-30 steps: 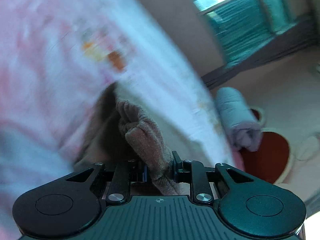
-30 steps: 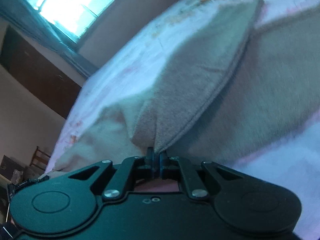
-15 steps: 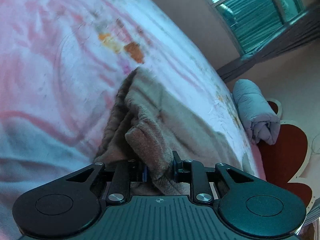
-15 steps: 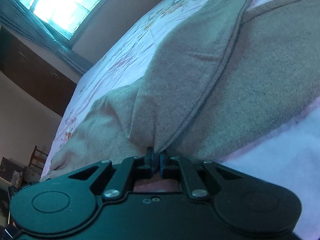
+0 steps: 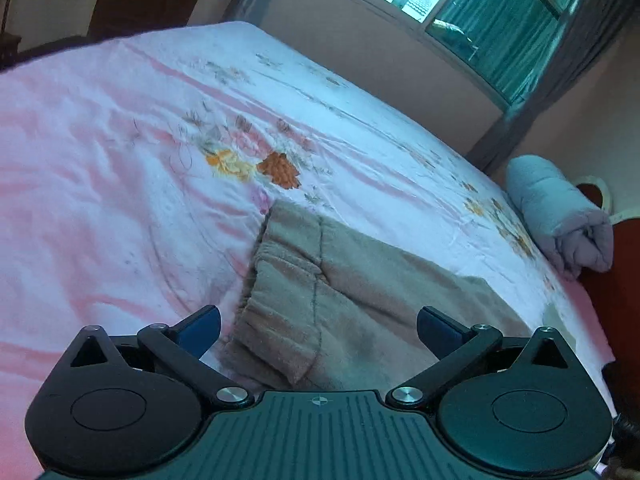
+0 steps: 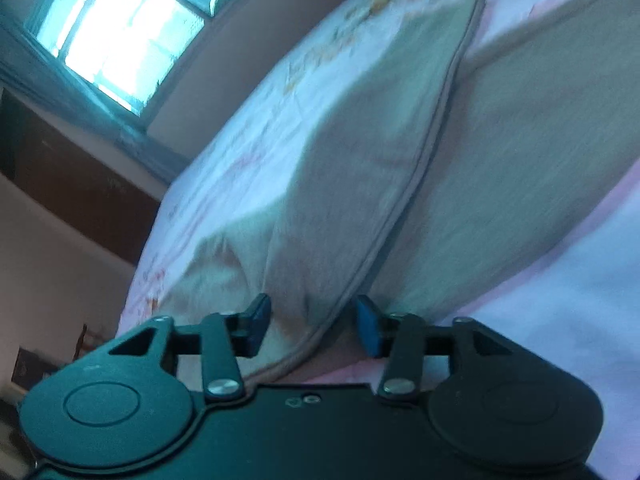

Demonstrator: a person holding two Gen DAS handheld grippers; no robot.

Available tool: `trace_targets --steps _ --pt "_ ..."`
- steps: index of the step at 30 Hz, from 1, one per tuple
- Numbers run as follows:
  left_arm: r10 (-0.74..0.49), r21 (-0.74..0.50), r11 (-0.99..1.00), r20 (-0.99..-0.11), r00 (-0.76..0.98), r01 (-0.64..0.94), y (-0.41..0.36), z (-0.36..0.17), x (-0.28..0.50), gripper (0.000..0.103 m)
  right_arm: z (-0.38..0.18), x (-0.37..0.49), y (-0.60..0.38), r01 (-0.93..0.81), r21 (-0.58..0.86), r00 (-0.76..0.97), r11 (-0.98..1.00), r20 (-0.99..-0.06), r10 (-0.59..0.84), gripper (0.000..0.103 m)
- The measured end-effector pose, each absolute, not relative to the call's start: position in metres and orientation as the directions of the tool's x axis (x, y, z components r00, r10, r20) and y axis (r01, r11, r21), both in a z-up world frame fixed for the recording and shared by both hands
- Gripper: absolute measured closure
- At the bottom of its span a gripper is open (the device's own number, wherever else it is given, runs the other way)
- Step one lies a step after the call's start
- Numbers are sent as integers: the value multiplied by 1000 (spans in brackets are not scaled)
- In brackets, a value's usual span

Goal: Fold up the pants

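Beige fleece pants (image 5: 332, 300) lie folded on a pink and white flowered bedsheet (image 5: 132, 168). Their gathered waistband end faces my left gripper (image 5: 318, 332), whose jaws are opening wide and stand apart over the cloth without pressing on it. In the right wrist view the pants (image 6: 400, 184) show one leg lapped over the other with a corded hem edge. That hem runs down between the pads of my right gripper (image 6: 312, 326), whose jaws are opening; the pads stand clear of the fabric.
A rolled grey blanket (image 5: 560, 216) lies at the bed's far right against a red headboard (image 5: 624, 292). A window with teal curtains (image 5: 492, 12) sits behind the bed. A dark wooden cupboard (image 6: 76, 184) stands by the left wall.
Both grippers have let go of the pants and their jaws have spread. The left one lifted and turned, so the waistband now lies flat on the sheet. The right one drew back slightly.
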State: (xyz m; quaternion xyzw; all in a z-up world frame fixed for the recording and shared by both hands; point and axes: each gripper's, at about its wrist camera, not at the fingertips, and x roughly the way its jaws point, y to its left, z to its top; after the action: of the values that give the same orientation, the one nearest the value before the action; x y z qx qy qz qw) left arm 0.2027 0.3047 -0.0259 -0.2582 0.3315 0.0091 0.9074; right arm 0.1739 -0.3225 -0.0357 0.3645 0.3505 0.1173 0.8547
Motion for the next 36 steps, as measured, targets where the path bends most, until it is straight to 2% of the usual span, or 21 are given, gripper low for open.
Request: trace_targets --steps 7,9,12,15,17,18,22,26,36 --pt "-200 -482 873 -491 848 -74 251 12 179 0 -17 155 -370 84 709 805 701 -463 372 60" --pt "-138 -373 924 -528 838 -83 219 9 185 0 -16 157 -384 110 706 819 700 -463 338 60" --pt "75 -73 987 -595 800 -146 171 -7 200 0 -13 161 -401 149 696 836 702 -468 287 61" --pt "183 30 977 -618 764 -209 151 -26 214 0 -9 166 -409 155 666 846 730 -471 250 61" --pt "205 37 968 -685 699 -248 150 -46 224 0 -9 169 -420 149 645 847 749 -475 241 61" --pt "205 30 966 -692 693 -256 150 -53 224 0 -10 173 -424 147 642 845 753 -476 241 62" --pt "251 46 955 -657 710 -294 140 -59 219 0 -19 209 -449 166 674 852 720 -466 239 66" --pt "265 41 948 -650 712 -316 139 -63 220 0 -27 256 -471 203 698 862 686 -460 214 74" --pt "383 18 888 -582 717 -460 125 -75 218 0 -57 347 -487 271 698 832 662 -516 203 75"
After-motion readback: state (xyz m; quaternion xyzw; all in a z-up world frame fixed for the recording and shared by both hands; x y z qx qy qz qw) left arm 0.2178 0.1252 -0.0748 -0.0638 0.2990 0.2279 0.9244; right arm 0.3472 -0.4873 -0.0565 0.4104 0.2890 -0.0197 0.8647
